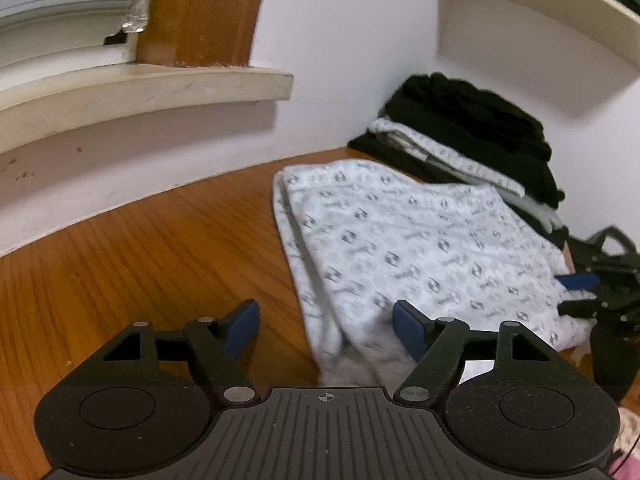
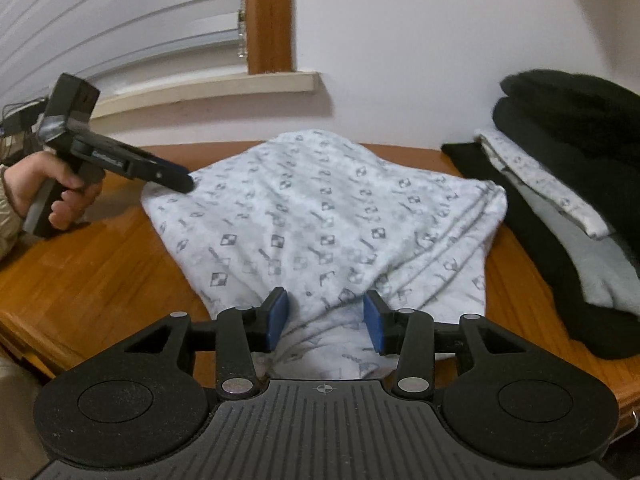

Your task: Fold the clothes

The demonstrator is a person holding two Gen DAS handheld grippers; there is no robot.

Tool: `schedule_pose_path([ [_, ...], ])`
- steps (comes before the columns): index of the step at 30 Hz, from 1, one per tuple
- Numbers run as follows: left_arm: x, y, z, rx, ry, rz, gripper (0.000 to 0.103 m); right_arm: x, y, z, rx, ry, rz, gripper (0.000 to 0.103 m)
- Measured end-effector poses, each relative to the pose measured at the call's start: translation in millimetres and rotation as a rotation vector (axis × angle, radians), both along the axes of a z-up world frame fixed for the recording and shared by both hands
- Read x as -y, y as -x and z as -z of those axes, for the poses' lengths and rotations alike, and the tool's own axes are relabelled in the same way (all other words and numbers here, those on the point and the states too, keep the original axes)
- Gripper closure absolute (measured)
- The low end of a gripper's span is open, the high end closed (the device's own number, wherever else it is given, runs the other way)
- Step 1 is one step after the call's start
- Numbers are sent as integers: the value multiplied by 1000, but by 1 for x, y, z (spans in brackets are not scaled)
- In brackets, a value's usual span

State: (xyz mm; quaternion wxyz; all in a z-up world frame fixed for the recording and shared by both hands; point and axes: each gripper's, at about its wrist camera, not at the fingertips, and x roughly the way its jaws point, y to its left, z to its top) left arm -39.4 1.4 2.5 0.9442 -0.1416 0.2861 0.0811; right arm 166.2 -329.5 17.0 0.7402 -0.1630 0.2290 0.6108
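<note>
Two grippers are at work on my patterned white garment, which lies half-folded on the wooden table, just beside a stack of folded clothes against the wall. My left gripper stands wide apart over the cloth's near edge, pinching nothing. My right gripper is released too, its blue pads astride a raised ridge of fabric without pressing it.
</note>
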Motion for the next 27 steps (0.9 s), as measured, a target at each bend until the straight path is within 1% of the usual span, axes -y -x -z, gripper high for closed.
schedule_pose_path([
  [4,-11,8,-8,55,43,-10,26,6,-10,-3,-53,-19,27,61],
  [6,-16,11,-13,87,62,-13,26,8,-19,-7,-84,-45,50,61],
  [7,-19,9,-15,93,83,-12,26,8,-24,-10,-99,-59,61,61],
  [10,-28,-5,-17,72,149,-14,26,5,-45,-12,-133,-86,118,56],
  [11,-32,-14,-16,56,154,-9,26,2,-54,-12,-141,-91,144,54],
  [13,-38,-31,-16,25,165,3,26,-6,-75,-8,-158,-81,184,53],
  [15,-43,-52,-12,-3,170,38,27,-15,-91,-3,-173,-73,230,50],
  [16,-46,-62,-10,-17,172,55,34,-20,-98,-2,-185,-69,250,44],
  [17,-49,-73,-8,-31,174,73,40,-24,-105,0,-195,-65,260,41],
  [18,-51,-83,-6,-43,175,89,41,-29,-109,2,-200,-58,258,41],
  [19,-54,-91,-5,-45,171,99,41,-33,-112,3,-203,-53,243,41],
  [21,-62,-106,-4,-52,203,130,39,-42,-117,4,-221,-39,227,41],
  [23,-67,-116,-4,-62,215,175,35,-51,-121,4,-233,-31,214,40],
  [24,-69,-120,-3,-61,224,202,30,-55,-122,4,-243,-28,205,40],
  [25,-71,-124,-3,-59,233,230,29,-58,-123,4,-254,-28,197,40],
  [26,-72,-128,-2,-57,242,255,29,-61,-123,4,-262,-31,190,40],
  [27,-73,-131,-1,-53,246,270,32,-64,-122,5,-265,-35,181,40],
])
